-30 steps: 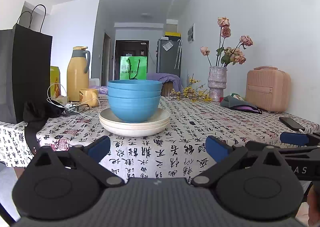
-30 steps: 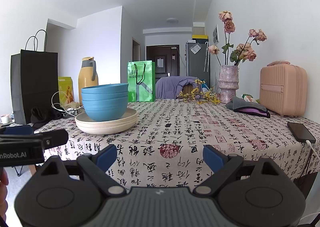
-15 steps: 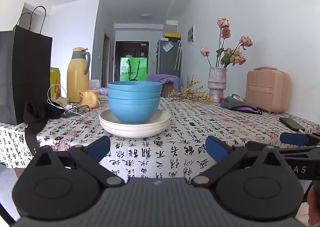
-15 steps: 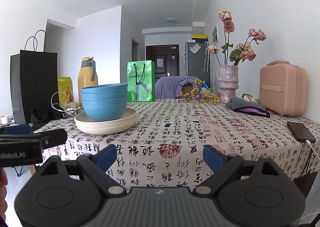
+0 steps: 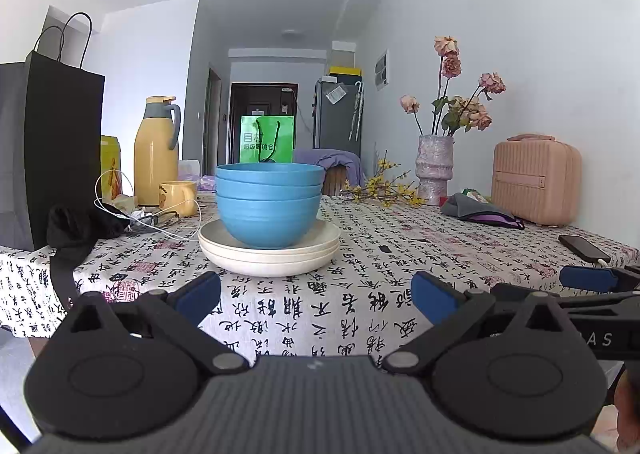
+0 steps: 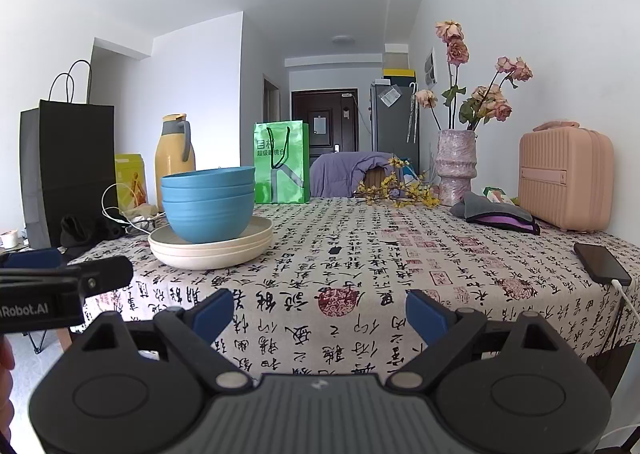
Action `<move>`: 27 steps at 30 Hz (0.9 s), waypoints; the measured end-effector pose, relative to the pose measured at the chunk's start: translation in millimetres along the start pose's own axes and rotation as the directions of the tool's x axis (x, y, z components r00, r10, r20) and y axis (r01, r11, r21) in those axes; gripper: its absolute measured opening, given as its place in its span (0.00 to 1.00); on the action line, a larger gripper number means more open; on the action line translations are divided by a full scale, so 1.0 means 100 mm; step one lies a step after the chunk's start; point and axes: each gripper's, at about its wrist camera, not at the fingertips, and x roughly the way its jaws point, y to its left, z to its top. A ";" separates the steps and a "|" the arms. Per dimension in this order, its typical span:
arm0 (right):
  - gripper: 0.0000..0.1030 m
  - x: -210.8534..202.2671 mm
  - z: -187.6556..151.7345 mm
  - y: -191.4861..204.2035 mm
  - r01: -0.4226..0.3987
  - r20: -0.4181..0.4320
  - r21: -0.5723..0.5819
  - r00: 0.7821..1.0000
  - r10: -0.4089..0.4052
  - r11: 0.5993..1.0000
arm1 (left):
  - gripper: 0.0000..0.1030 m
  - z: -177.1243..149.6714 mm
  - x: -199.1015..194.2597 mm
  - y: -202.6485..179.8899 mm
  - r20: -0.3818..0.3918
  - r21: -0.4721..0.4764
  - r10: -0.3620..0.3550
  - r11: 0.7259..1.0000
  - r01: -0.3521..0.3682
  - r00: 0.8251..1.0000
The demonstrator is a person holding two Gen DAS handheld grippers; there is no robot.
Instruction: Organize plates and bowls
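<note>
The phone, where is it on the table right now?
The phone lies flat near the table's right edge in the right wrist view, in front of the pink case, a white cable plugged into it.

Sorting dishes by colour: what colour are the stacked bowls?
Blue bowls, clearest in the left wrist view.

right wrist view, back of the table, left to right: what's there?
black paper bag → yellow box → yellow thermos → green shopping bag → vase of dried roses → pink case.
</note>
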 end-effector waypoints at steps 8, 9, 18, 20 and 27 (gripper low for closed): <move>0.90 0.01 -0.01 -0.01 -0.003 -0.004 0.000 1.000 0.003 1.000 | 1.00 0.01 0.00 0.00 -0.003 0.000 0.005 1.000 -0.005 1.000; 0.90 0.02 -0.01 -0.01 -0.004 -0.005 0.000 1.000 0.004 1.000 | 1.00 0.01 0.00 0.00 -0.003 0.000 0.005 1.000 -0.005 1.000; 0.90 0.01 -0.01 -0.01 0.000 -0.006 0.001 1.000 0.000 1.000 | 1.00 0.00 0.01 0.01 -0.005 0.001 0.005 1.000 -0.005 1.000; 0.90 0.01 -0.01 -0.01 -0.001 -0.006 0.001 1.000 0.001 1.000 | 1.00 0.00 0.00 0.00 0.000 0.009 0.007 1.000 -0.007 1.000; 0.90 0.02 -0.02 -0.01 -0.001 -0.009 0.004 1.000 0.001 1.000 | 1.00 0.01 -0.01 -0.01 0.001 0.015 0.014 1.000 -0.014 1.000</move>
